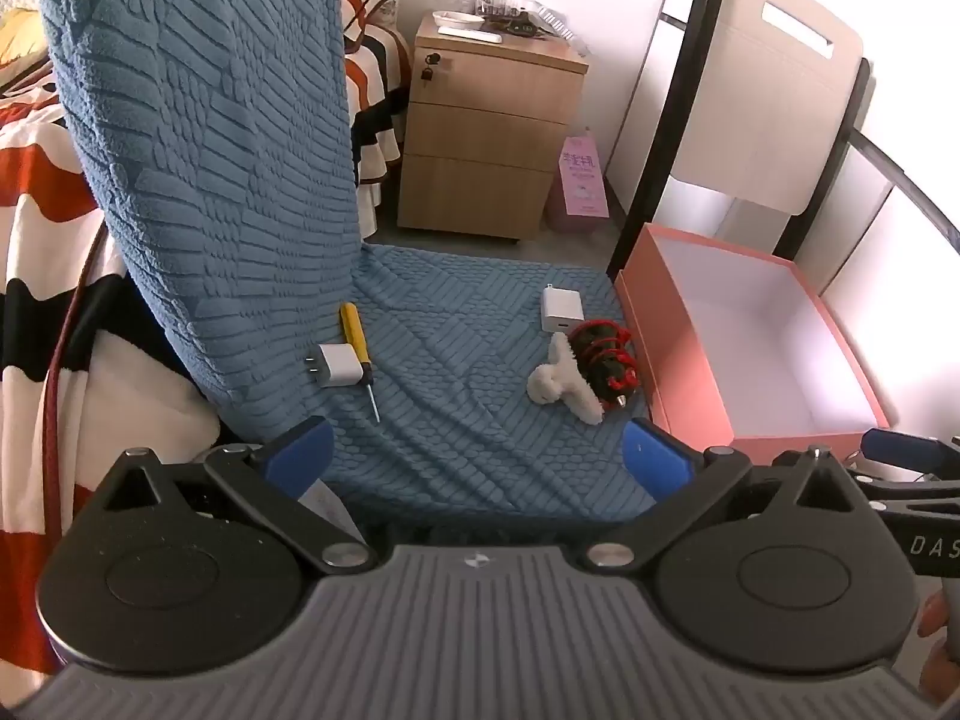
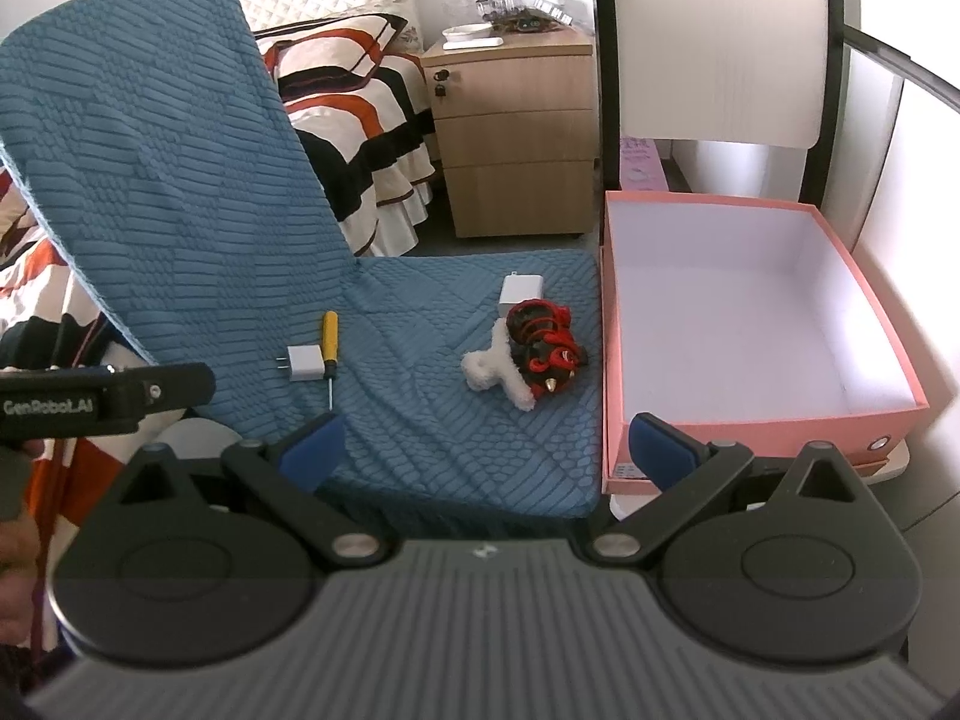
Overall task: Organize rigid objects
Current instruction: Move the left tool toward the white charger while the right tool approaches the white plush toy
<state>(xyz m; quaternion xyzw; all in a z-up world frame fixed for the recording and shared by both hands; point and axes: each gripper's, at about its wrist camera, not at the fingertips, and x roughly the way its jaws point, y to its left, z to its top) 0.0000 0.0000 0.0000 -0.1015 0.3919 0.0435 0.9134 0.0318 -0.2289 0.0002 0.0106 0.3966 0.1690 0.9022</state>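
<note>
Box [image 2: 888,414] was empty, nothing put away | plugs [image 2: 305,363], screwdriver [image 2: 329,342], red toy [image 2: 543,339] lay on chair seat [image 2: 420,420] | both hand-held grippers, left [image 1: 477,459] and right [image 2: 486,450], wide, holding nothing

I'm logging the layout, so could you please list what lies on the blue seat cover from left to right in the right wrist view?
White plug adapter → yellow screwdriver → white plush toy → pink box beside the seat.

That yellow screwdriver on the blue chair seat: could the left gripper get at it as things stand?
Probably yes. The left gripper is open and empty, and the screwdriver lies ahead on the seat with bare cushion between. Only the white charger touching its side might crowd the grip.
</note>
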